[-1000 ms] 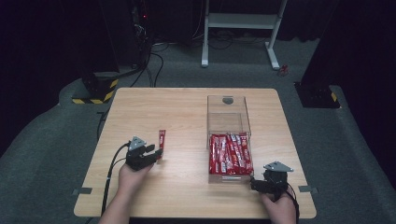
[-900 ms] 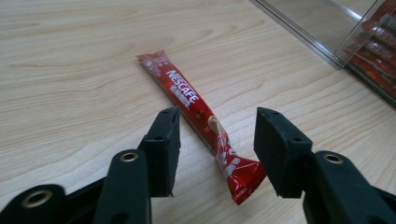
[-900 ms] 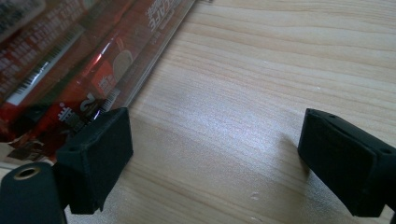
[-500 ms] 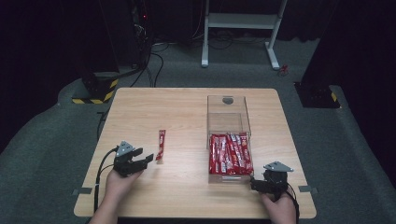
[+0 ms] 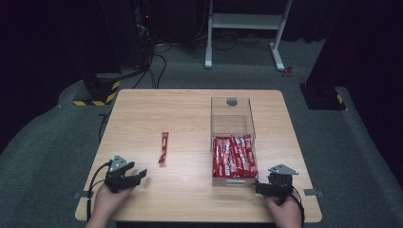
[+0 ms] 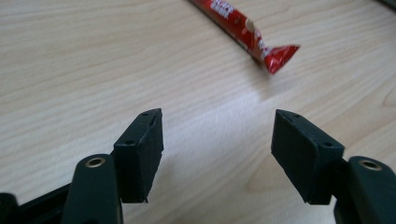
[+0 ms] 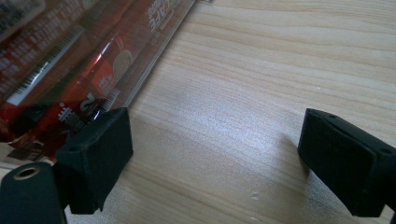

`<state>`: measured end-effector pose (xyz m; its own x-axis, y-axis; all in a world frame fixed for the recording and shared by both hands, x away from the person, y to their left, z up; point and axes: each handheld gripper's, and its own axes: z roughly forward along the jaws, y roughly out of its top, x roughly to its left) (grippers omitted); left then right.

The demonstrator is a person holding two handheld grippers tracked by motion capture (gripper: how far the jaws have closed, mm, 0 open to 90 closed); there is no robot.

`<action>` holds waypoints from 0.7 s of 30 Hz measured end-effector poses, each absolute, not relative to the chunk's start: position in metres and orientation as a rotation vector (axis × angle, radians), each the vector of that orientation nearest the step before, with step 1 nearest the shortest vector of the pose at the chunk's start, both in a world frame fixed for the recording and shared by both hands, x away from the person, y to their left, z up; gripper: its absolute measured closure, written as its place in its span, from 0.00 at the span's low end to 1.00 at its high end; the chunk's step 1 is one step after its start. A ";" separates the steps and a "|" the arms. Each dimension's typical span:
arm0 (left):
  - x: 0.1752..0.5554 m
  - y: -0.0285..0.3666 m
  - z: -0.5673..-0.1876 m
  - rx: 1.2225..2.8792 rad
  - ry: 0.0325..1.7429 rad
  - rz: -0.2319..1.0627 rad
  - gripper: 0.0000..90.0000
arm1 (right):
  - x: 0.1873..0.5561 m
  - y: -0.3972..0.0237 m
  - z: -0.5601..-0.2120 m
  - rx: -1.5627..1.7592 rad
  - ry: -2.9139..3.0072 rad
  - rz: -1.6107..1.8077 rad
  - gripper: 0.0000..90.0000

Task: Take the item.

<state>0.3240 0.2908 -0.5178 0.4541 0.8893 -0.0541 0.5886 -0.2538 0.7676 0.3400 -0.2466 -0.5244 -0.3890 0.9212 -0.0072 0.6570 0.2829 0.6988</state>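
Observation:
One red snack bar (image 5: 163, 147) (image 6: 243, 35) lies alone on the wooden table (image 5: 190, 118), left of centre. My left gripper (image 5: 140, 175) (image 6: 217, 154) rests near the table's front left, open and empty, with the bar's near end just beyond its jaws. A clear plastic box (image 5: 232, 140) right of centre holds several red snack bars (image 5: 234, 156) in its near half. My right gripper (image 5: 258, 188) (image 7: 215, 163) sits at the box's near right corner, open with nothing between its jaws; the box wall and bars (image 7: 70, 60) are at its left.
The far half of the clear box is bare, with a round grey mark (image 5: 232, 101) at its back. Beyond the table are a white metal frame (image 5: 247, 23), a yellow-and-black striped base (image 5: 97, 90) and cables on the grey floor.
My left gripper has drawn back from the single bar toward the table's front left corner; the bar stays where it lay. The right gripper has not moved.

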 end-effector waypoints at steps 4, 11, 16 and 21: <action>0.314 0.296 -0.521 1.993 1.240 0.528 0.37 | 0.340 -0.247 -0.524 1.419 2.146 0.868 0.11; 0.303 0.304 -0.526 2.022 1.254 0.534 0.33 | 0.340 -0.247 -0.525 1.418 2.145 0.870 0.11; 0.303 0.301 -0.528 2.040 1.233 0.544 0.27 | 0.340 -0.247 -0.525 1.419 2.146 0.869 0.11; 0.303 0.301 -0.528 2.040 1.230 0.544 0.26 | 0.340 -0.246 -0.525 1.419 2.146 0.868 0.11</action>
<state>0.3032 0.3012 -0.5278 0.4650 0.8853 0.0045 0.5993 -0.3185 0.7344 0.3400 -0.2465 -0.5245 -0.3887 0.9213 -0.0077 0.6566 0.2829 0.6992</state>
